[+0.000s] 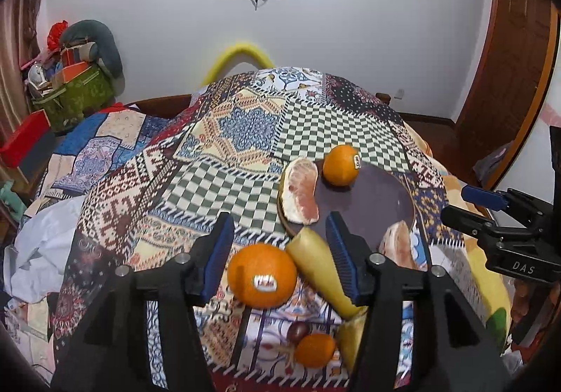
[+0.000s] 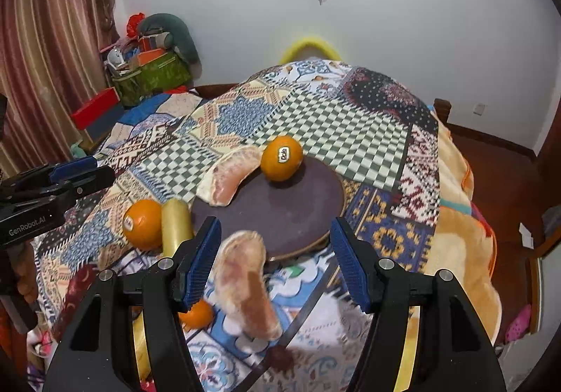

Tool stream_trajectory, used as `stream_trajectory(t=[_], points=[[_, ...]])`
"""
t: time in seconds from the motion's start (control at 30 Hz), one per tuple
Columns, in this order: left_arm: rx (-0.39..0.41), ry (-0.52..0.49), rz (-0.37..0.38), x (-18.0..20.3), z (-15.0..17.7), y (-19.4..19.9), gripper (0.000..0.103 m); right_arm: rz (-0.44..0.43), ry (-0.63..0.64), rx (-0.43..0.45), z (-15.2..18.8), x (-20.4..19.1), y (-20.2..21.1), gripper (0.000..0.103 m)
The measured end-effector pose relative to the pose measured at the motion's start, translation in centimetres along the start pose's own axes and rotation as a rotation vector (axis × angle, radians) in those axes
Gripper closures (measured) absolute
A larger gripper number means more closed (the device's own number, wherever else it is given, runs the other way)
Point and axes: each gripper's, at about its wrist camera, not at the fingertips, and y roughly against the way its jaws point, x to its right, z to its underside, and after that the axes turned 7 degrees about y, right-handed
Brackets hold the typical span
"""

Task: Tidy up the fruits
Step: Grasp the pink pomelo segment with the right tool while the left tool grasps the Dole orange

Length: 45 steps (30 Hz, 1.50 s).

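A dark round plate [image 1: 371, 202] [image 2: 280, 213] lies on the patchwork cloth. On it sit an orange [image 1: 340, 164] [image 2: 281, 157] and a pomelo wedge [image 1: 301, 191] [image 2: 229, 176] at its left rim. My left gripper [image 1: 280, 251] is open above a second orange [image 1: 262, 275] [image 2: 143, 223] and a yellow banana [image 1: 324, 272] [image 2: 176, 226], touching neither. My right gripper [image 2: 275, 262] is open over a second pomelo wedge [image 2: 245, 283] [image 1: 399, 244] beside the plate's near edge. A small tangerine [image 1: 315, 350] [image 2: 197, 315] lies nearer me.
A dark plum [image 1: 298, 329] and a yellow-green fruit [image 1: 352, 339] lie by the tangerine. The cloth [image 1: 228, 132] covers a domed bed. A green basket [image 1: 75, 94] [image 2: 150, 76] of clutter and a red box [image 1: 24, 139] stand far left.
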Motion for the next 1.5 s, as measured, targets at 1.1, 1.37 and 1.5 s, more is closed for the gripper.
stream_trajectory(t=[1.1,1.37,1.5], points=[[-0.228,0.058,0.012,-3.3,4.7,-7.2,0.032,-0.108,-0.004,-0.161,4.7,-2.2,-5.4,0.059],[-0.236,0.046,-0.011,-2.9,4.4,-8.7,0.032,-0.114,-0.019,-0.122,4.2,-1.5,-4.4,0.06],[-0.228,0.04,0.008,-3.2,4.4,-8.8,0.032,-0.111,-0.019,-0.105,3.8,-1.2,-4.0,0.062]])
